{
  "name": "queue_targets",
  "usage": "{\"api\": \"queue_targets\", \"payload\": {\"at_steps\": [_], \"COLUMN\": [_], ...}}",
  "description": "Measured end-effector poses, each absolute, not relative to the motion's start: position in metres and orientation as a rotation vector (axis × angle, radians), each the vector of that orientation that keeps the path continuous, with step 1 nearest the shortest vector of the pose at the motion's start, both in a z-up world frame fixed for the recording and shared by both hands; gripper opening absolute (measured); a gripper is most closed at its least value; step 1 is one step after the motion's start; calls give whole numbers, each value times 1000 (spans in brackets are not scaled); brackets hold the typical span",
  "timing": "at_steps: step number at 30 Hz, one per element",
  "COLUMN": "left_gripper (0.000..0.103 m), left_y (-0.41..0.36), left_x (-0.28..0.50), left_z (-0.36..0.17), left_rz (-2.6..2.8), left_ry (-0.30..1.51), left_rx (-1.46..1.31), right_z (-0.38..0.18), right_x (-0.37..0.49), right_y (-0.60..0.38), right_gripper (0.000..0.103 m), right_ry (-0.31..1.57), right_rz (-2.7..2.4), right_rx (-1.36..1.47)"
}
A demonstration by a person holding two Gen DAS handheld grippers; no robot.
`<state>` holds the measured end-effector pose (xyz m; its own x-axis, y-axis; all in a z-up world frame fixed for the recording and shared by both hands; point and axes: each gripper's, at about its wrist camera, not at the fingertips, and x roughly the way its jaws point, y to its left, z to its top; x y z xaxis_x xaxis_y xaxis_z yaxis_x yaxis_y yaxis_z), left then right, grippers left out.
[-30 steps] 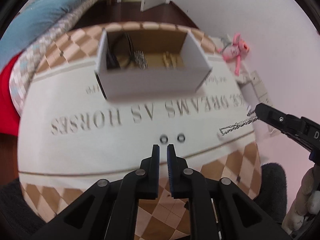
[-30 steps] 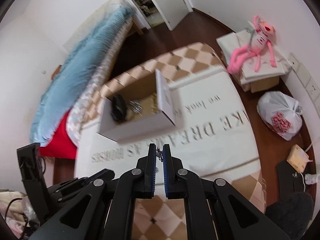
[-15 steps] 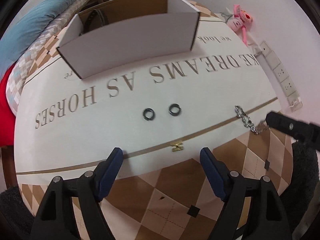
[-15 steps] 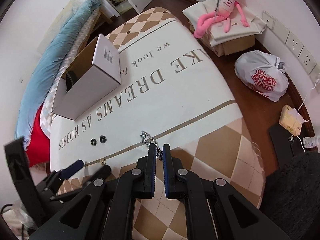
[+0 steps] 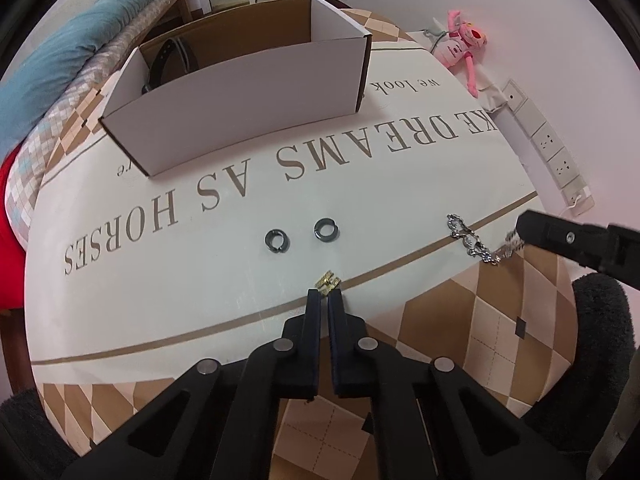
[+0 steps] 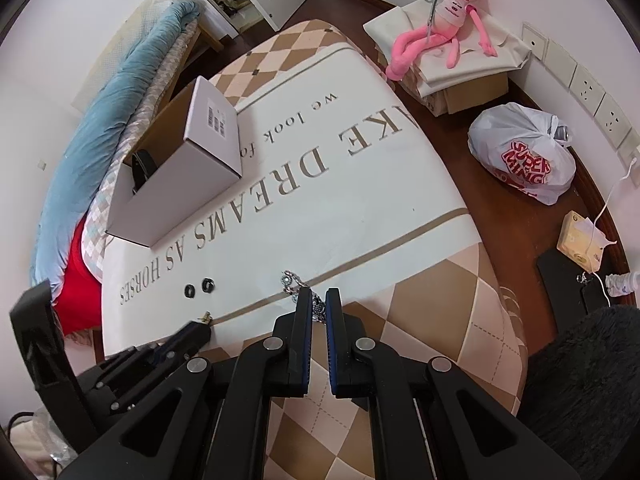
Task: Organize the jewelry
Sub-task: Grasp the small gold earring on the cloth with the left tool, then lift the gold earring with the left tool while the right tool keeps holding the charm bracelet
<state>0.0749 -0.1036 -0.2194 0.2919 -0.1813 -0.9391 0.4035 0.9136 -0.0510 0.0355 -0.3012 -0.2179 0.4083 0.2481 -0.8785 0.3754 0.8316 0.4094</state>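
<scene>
My left gripper (image 5: 325, 295) is shut, with its tips at a small gold earring (image 5: 328, 281) that lies on the table cloth; I cannot tell if it is pinched. Two dark rings (image 5: 277, 238) (image 5: 326, 229) lie just beyond. My right gripper (image 6: 316, 299) is shut on a silver chain (image 6: 291, 279), whose free end lies on the cloth; the chain also shows in the left wrist view (image 5: 468, 238). A white cardboard box (image 5: 240, 92) stands at the far side with a dark band (image 5: 168, 56) inside.
The table (image 6: 440, 320) has a cream cloth with printed words and a checked border. A bed with a blue blanket (image 6: 112, 92) lies to the left. A pink plush toy (image 6: 444, 12), a plastic bag (image 6: 524, 164) and wall sockets are on the right.
My left gripper came down toward the table, opened wide, then shut at the gold earring. My right gripper lowered the silver chain from near the box onto the cloth's near right part.
</scene>
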Motion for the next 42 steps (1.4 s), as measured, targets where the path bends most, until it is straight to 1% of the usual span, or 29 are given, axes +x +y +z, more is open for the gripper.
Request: {"api": "queue_targets", "payload": {"at_steps": [10,13,18,20,25,26,28,29,30,37,42], "left_gripper": [1,1,4,7,9,18,52,83,86,85,84], "left_y": [-52,-42,-51,-62,-84,-87,-94,-99,-100,-90,-83], "left_x": [85,91,95,93,89,88,83,82,81,80,81], "left_z": [-170,-163,-176,-188,-216,-220,-219,-219,-219,-207,-204], "left_rz": [-392,-387,-376,-372,-368,-371,-393,-390,-392,-376,-396], "left_ry": [1200,1185,1204,1200,1225,1233,1200,1199,1195,1160,1166], "left_rx": [14,-8,16,66,169,178,195,217,223,168,144], "right_z": [-172,-162,-163,-169,-187,-189,-194,-195,-197,-200,-202], "right_x": [49,53,57,56,47,45,42,41,41,41,43], "right_y": [-293,-289,-283,-283,-289,-291,-296,-298,-300,-308,-311], "right_gripper": [7,7,7,7,7,7,7,7,7,7,7], "right_ry": [1083,1063,1063,1072,1105,1109,1114,1115,1116,1114,1109], "right_rz": [-15,4,13,5,-26,-32,-47,-54,-58,-73,-70], "right_rx": [628,628,626,626,638,641,650,653,656,671,681]}}
